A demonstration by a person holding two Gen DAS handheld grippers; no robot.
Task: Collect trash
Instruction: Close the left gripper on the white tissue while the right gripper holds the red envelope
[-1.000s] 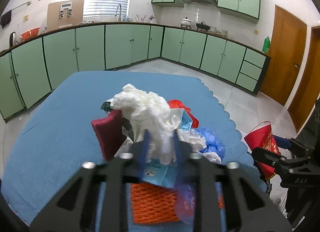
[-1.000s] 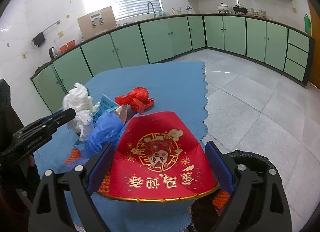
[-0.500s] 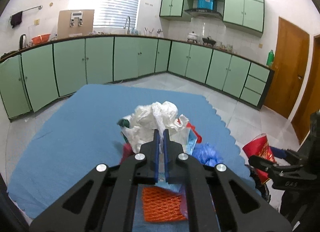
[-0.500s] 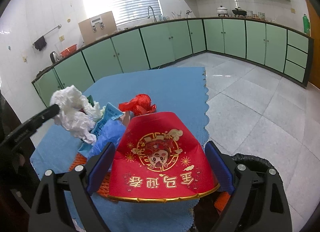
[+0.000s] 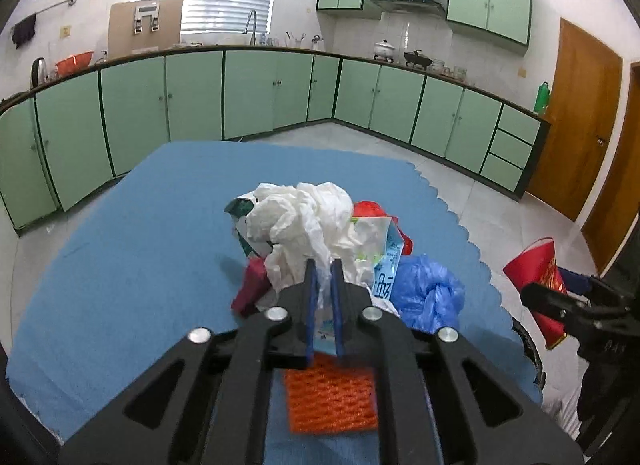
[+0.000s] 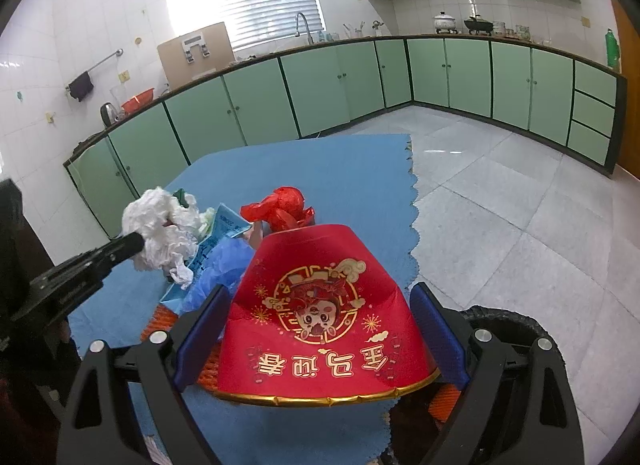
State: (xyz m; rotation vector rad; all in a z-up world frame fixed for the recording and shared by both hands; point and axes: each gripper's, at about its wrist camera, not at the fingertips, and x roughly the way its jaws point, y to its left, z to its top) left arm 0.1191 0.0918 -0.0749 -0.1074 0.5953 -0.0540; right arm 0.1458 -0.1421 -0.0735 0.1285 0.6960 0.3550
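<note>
My left gripper (image 5: pixel 323 265) is shut on a crumpled white plastic bag (image 5: pixel 304 217) and holds it above the trash pile on the blue mat (image 5: pixel 132 233). The bag and the left gripper also show in the right wrist view (image 6: pixel 160 221). Under it lie a blue bag (image 5: pixel 428 293), a red bag (image 5: pixel 366 209), a light-blue carton (image 5: pixel 386 265), a dark red piece (image 5: pixel 252 285) and orange foam netting (image 5: pixel 332 397). My right gripper (image 6: pixel 320 329) is shut on a red paper cup with gold print (image 6: pixel 324 317), beside the mat's right edge.
A black bin rim (image 6: pixel 512 325) sits on the floor at the right, below the right gripper; it also shows in the left wrist view (image 5: pixel 532 353). Green cabinets (image 5: pixel 260 101) line the walls. A brown door (image 5: pixel 576 121) stands at the right. Grey tiled floor (image 6: pixel 500 205) lies beyond the mat.
My left gripper closed on the white bag and lifted it off the pile. The right gripper kept hold of the red cup and barely moved.
</note>
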